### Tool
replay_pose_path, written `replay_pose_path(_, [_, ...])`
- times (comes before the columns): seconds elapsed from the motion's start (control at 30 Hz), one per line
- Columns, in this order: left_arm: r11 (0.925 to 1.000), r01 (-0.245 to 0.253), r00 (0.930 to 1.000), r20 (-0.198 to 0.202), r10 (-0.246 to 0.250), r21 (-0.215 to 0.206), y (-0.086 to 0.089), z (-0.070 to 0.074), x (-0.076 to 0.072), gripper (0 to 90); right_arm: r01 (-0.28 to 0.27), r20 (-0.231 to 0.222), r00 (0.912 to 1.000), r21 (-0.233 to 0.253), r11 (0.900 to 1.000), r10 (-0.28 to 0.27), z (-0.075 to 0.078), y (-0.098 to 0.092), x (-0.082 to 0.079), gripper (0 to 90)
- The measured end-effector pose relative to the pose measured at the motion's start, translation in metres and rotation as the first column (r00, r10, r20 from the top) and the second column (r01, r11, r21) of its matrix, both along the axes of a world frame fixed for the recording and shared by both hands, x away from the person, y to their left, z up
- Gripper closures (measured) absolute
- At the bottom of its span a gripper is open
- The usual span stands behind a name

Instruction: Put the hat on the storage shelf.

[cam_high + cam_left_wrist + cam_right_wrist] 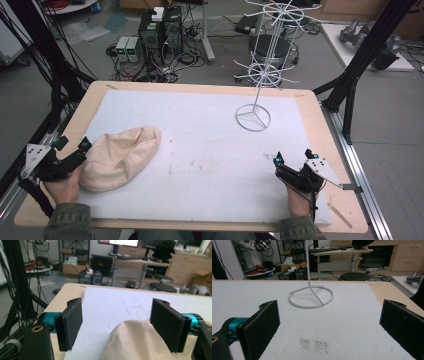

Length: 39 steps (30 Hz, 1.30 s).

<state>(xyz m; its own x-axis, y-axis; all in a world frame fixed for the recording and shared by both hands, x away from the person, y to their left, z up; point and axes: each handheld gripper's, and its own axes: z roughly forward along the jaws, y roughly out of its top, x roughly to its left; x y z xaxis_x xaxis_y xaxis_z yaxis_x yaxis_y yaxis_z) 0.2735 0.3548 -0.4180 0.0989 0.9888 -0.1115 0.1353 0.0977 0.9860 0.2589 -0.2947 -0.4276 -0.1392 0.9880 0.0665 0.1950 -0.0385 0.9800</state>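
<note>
A beige cloth cap (pixel 121 156) lies crumpled on the white mat (pixel 200 150) at the left. My left gripper (pixel 73 145) rests at the cap's left edge, open, with its right jaw touching the cloth. In the left gripper view the cap (pixel 140 340) bulges up between the wide-apart jaws of that gripper (pixel 120 327). A white wire display stand (pixel 260 65) rises from a ring base (pixel 253 117) at the back right. My right gripper (pixel 293 156) sits open near the front right, with the ring base (pixel 311 298) ahead of its jaws (pixel 329 327).
The wooden table edge (pixel 327 140) borders the mat on all sides. Black frame posts (pixel 360 65) stand at the right and left. Computers and cables (pixel 160 35) sit on the floor beyond the table. A faint stain (pixel 314 345) marks the mat.
</note>
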Motion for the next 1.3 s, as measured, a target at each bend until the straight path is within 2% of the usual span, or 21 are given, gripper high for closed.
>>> replay_pose_path(0.27, [0.9954, 0.085, 0.9938, -0.075, -0.082, 0.042, -0.006, 0.010, 0.016, 26.6, -0.016, -0.004, 0.9999, -0.007, 1.000, 0.016, -0.001, 0.001, 0.001, 1.9])
replay_pose_path(0.43, [0.9879, 0.140, 0.9839, -0.122, -0.131, 0.067, -0.008, 0.019, 0.024, 26.7, -0.019, -0.004, 0.9998, -0.007, 1.000, 0.019, -0.001, 0.001, 0.001, 2.0])
replay_pose_path(0.7, [0.9750, 0.206, 0.9610, -0.205, -0.186, 0.083, -0.009, 0.028, 0.040, 26.7, -0.026, -0.011, 0.9996, 0.000, 1.000, 0.026, -0.001, 0.001, 0.002, 2.0])
replay_pose_path(0.87, [0.9613, 0.258, 0.9388, -0.260, -0.226, 0.097, -0.011, 0.030, 0.049, 26.7, -0.027, -0.012, 0.9996, 0.006, 1.000, 0.027, -0.001, 0.001, 0.002, 2.0])
replay_pose_path(0.93, [0.9542, 0.281, 0.9252, -0.292, -0.242, 0.101, -0.013, 0.030, 0.053, 26.6, -0.029, -0.012, 0.9995, 0.006, 1.000, 0.029, -0.001, 0.001, 0.002, 2.0])
replay_pose_path(0.97, [0.9509, 0.293, 0.9149, -0.318, -0.249, 0.099, -0.014, 0.030, 0.055, 26.7, -0.031, -0.011, 0.9994, 0.006, 0.999, 0.031, -0.001, 0.001, 0.003, 2.0])
replay_pose_path(1.03, [0.9474, 0.303, 0.9053, -0.342, -0.252, 0.104, -0.015, 0.029, 0.058, 26.7, -0.033, -0.011, 0.9994, 0.004, 0.999, 0.033, -0.001, 0.001, 0.003, 1.9])
replay_pose_path(1.17, [0.9381, 0.330, 0.8888, -0.369, -0.271, 0.105, -0.016, 0.029, 0.062, 26.8, -0.036, -0.008, 0.9993, 0.000, 0.999, 0.036, -0.001, 0.001, 0.003, 2.0])
replay_pose_path(1.3, [0.9275, 0.359, 0.8663, -0.408, -0.288, 0.106, -0.016, 0.029, 0.066, 26.8, -0.042, -0.017, 0.9989, 0.005, 0.999, 0.042, -0.002, 0.001, 0.003, 2.0])
